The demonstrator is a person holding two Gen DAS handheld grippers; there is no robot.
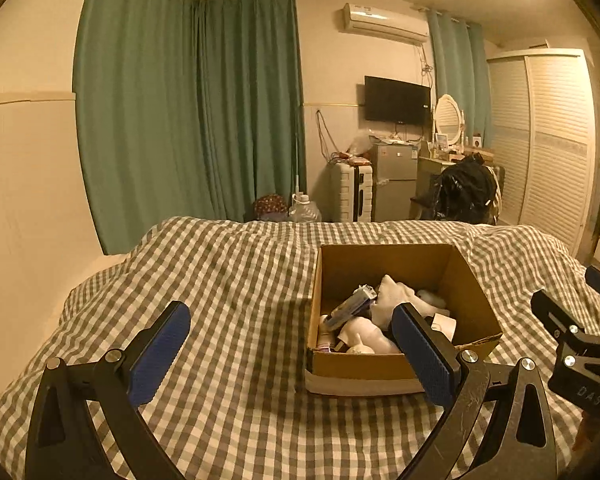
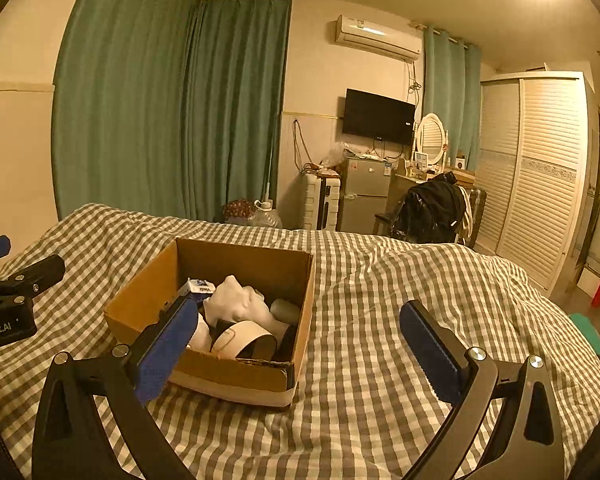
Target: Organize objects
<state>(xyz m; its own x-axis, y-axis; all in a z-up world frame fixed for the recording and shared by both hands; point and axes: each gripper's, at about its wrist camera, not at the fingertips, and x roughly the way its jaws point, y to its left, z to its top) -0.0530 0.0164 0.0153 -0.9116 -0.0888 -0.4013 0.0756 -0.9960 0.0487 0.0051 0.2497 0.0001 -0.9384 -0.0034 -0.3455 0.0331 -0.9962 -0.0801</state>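
Box [image 1: 400, 364] sits on the checked bed [image 1: 228, 280], filled with a white cloth [image 2: 236, 300], a tape roll [image 2: 240, 338] and a small carton [image 2: 198, 286]. Left tool [image 1: 290, 360] and right tool [image 2: 296, 354] both gape wide, empty. Only the right view shows the roll.

This is a bedroom in a home. Directly below and ahead of the hand-held gripper spreads a bed covered in a grey-and-white checked quilt [image 1: 236, 280]. Beyond its far edge hang long green fabric curtains [image 1: 188, 112]. Further ahead stand a small silver two-door fridge [image 1: 394, 182], a black flat television [image 1: 396, 100] fixed on the wall and a white wall-mounted air conditioner [image 1: 384, 24]. Ahead to the right stands a white louvred wardrobe [image 2: 536, 168].
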